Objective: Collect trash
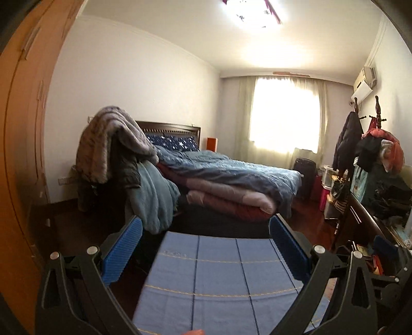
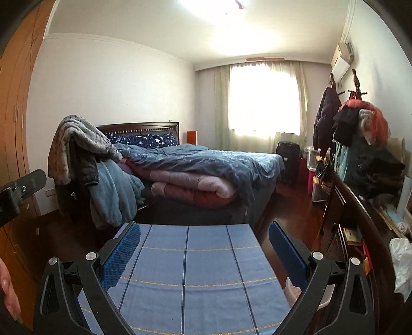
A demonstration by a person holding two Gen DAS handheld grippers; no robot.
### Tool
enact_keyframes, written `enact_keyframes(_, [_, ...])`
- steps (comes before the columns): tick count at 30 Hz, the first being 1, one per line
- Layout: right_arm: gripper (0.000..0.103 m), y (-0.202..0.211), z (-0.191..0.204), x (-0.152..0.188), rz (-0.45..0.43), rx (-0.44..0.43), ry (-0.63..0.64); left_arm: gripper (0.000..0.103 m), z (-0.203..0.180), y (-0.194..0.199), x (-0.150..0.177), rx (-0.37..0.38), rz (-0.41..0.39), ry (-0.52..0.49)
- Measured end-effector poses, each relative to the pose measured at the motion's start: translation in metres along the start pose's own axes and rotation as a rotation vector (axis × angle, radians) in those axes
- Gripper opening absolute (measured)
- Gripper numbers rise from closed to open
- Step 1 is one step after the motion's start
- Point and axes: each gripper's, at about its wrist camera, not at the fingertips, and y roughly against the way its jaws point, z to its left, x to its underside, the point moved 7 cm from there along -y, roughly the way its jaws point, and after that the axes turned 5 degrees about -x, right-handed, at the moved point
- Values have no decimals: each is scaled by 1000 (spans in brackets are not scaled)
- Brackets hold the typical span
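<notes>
Right wrist view only: crumpled white plastic-looking trash point(image 2: 401, 265) at the right edge, on the dark dresser point(image 2: 360, 214), partly cut off. Left wrist view hides it; the dresser clutter there is too blurred to read. Left gripper point(image 1: 206, 247) and right gripper point(image 2: 204, 247): ribbed blue pads spread wide, empty, over a blue checked cloth surface point(image 2: 190, 268).

A ceiling lamp point(image 1: 251, 11) and curtained window point(image 1: 284, 113) glare white; the floor point(image 1: 306, 214) sits dim, edges bend with fisheye distortion, corners black.
</notes>
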Motion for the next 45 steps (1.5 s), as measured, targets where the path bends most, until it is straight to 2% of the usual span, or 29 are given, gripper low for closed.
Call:
enact_keyframes(16, [99,23,-15,-16,-50,56,-17,99,-2,18,-9,21,-35,18])
enact_keyframes(45, [99,32,-12,-19,-59,54,-7,99,-3,23,-11,43,-35,24])
